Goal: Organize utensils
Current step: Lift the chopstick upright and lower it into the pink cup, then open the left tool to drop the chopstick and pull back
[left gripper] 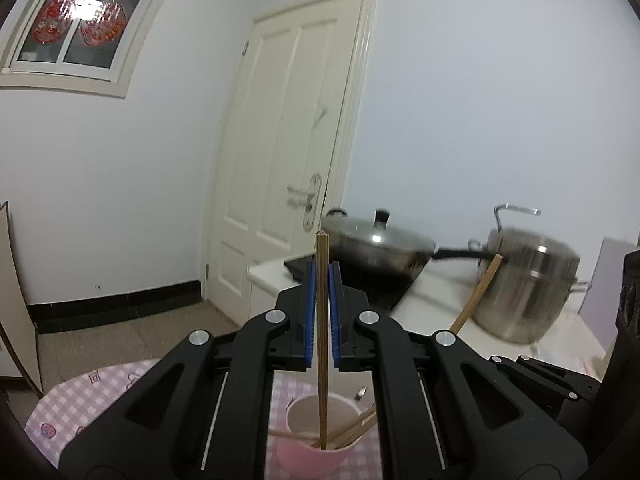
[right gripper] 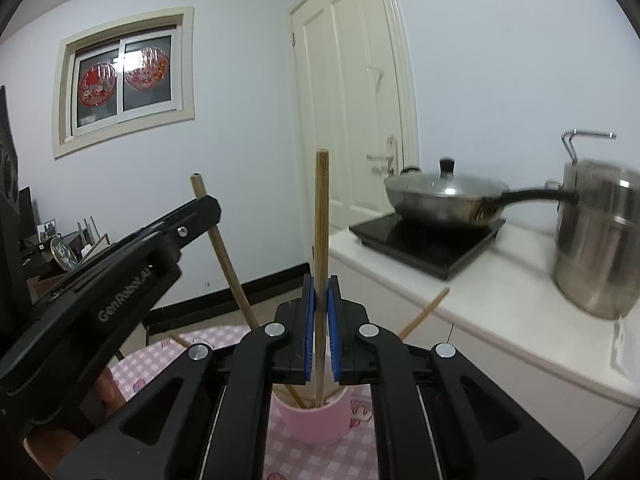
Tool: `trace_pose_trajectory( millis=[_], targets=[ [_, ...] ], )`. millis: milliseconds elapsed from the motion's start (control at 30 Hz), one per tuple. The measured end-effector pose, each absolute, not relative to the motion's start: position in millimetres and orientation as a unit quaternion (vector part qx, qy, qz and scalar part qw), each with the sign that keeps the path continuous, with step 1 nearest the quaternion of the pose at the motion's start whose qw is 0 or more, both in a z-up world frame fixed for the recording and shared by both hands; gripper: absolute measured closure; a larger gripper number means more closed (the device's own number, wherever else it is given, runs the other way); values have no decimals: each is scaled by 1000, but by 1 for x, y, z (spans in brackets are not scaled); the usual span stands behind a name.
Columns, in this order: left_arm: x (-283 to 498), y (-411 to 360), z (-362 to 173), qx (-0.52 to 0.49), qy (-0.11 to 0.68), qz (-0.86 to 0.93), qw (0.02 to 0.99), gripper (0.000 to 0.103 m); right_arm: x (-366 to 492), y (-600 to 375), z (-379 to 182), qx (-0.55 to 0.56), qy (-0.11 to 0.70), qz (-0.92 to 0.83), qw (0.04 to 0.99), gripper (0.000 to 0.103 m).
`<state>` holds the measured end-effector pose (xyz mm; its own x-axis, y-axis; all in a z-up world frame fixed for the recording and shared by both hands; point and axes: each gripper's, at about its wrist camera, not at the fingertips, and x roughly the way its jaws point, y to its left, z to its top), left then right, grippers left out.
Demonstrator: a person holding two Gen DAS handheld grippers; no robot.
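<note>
1. My left gripper [left gripper: 322, 276] sits at the centre of the left wrist view, blue pads clamped on one wooden chopstick [left gripper: 321, 320] that stands upright.
2. That chopstick's lower end sits inside the pink cup [left gripper: 320, 456] at bottom centre, on the pink checked tablecloth [left gripper: 72, 404].
3. More chopsticks [left gripper: 352, 430] lean inside the cup, toward its right wall.
4. My right gripper [right gripper: 321, 292] is at the centre of the right wrist view, pads closed on a second chopstick [right gripper: 321, 220], also upright, tip down in the same cup [right gripper: 316, 420].
5. In the right wrist view the left gripper enters from centre left, its chopstick slanting to the cup.
6. Upper right in both views: lidded wok [right gripper: 444, 200] on a black cooktop [right gripper: 428, 240], steel pot [right gripper: 600, 240] beside it on the white counter [right gripper: 520, 300].
</note>
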<state>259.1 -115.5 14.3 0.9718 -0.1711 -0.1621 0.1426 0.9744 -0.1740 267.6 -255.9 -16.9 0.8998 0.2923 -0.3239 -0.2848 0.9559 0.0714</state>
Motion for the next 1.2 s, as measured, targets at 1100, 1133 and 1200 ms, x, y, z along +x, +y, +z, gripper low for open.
trace_pose_trajectory(
  millis=[1100, 1133, 1200],
  targets=[
    [247, -118, 1, -21, 163, -98, 981, 38, 253, -253, -50, 29, 238, 138, 961, 79],
    [244, -117, 2, -21, 162, -98, 982, 38, 251, -252, -49, 29, 237, 138, 961, 78],
    [239, -115, 4, -19, 159, -98, 982, 38, 247, -252, -46, 30, 235, 139, 961, 75]
  ],
)
